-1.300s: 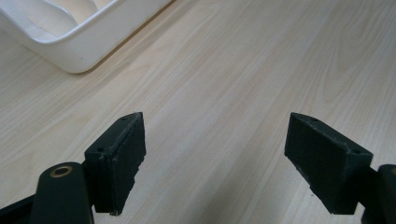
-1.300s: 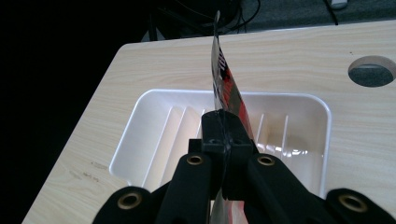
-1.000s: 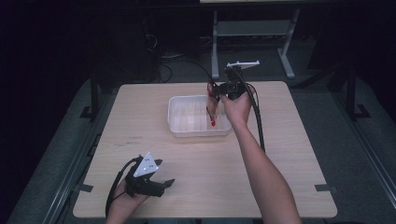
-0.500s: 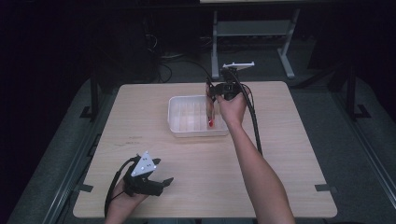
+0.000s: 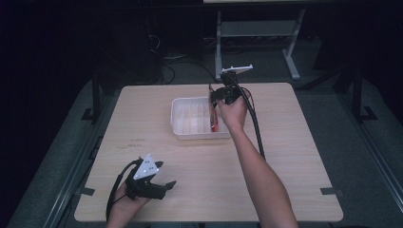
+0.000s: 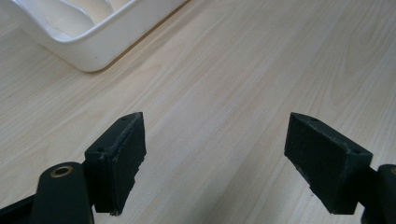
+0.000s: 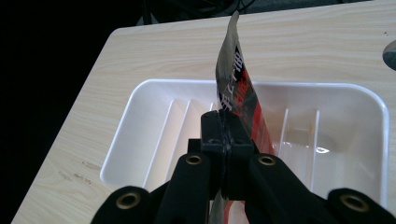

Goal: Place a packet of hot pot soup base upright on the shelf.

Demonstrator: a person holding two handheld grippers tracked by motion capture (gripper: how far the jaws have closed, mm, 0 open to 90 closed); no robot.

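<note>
At the near-left corner of the counter (image 5: 285,161), my left claw (image 5: 164,185) rests low with its jaws spread wide and nothing between them; in the left gripper view I see bare wood between the two black pads (image 6: 122,154), and a corner of the white tray (image 6: 88,42) farther off. It plays no part right now, so little can go wrong there, unless I drag its cable across the board.

Moving right, the divided white tray (image 5: 190,135) sits at the middle of the counter, toward the far edge. My right claw (image 5: 213,100) hangs over the tray's right end, clenched on a thin red, black and silver sachet (image 7: 238,98). The sachet is pinched partway along its length: in the right gripper view its foil end stands out beyond the jaw tips, and its other end runs back under the jaws.

My worry is the grip: the packet is thin and slick, so it could slide out crooked, I think. If I let go while it straddles a divider, it may lean on the rib or tip over the rim rather than settle in one slot. Pushing down could also shove the light tray.
</note>
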